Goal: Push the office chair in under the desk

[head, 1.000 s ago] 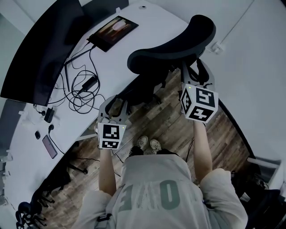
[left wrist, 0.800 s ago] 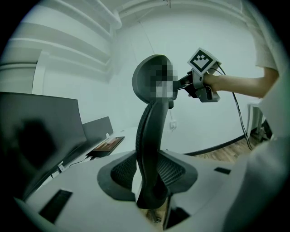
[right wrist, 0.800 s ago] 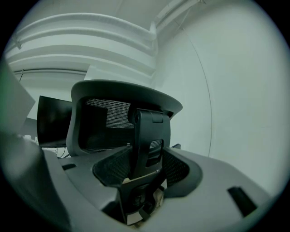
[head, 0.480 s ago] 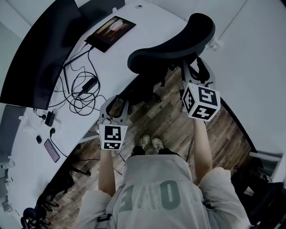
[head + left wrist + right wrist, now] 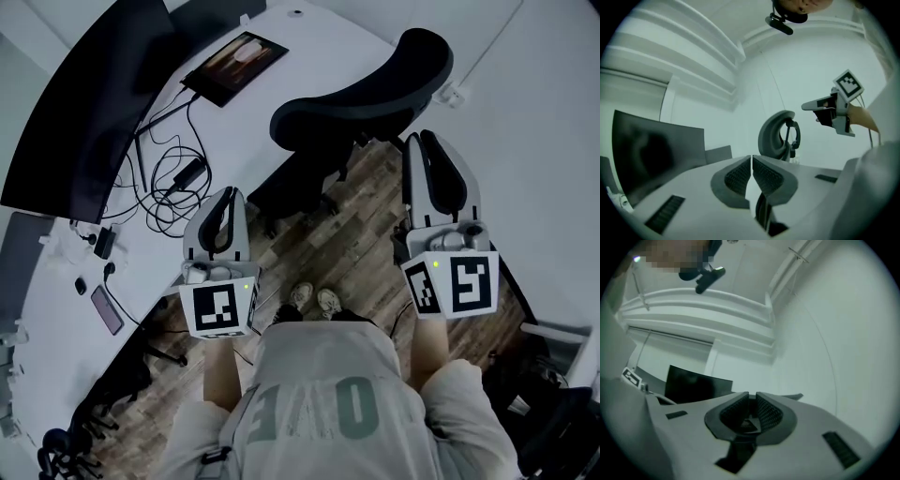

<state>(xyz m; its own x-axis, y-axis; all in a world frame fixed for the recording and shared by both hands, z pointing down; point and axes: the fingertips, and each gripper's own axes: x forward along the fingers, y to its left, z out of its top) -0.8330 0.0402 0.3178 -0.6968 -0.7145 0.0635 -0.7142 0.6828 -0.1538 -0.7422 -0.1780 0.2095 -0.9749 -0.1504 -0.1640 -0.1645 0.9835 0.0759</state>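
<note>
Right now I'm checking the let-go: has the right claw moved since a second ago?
Yes. The right claw has pulled back from the chair toward the person; its jaws have just been closing on nothing.

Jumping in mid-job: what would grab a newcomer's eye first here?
Two marker-cubed grippers fill the foreground, the left gripper and the right gripper; their jaws have just been closing on nothing. Beyond them the black office chair sits close against the curved white desk, with a big dark monitor at its left end.
</note>
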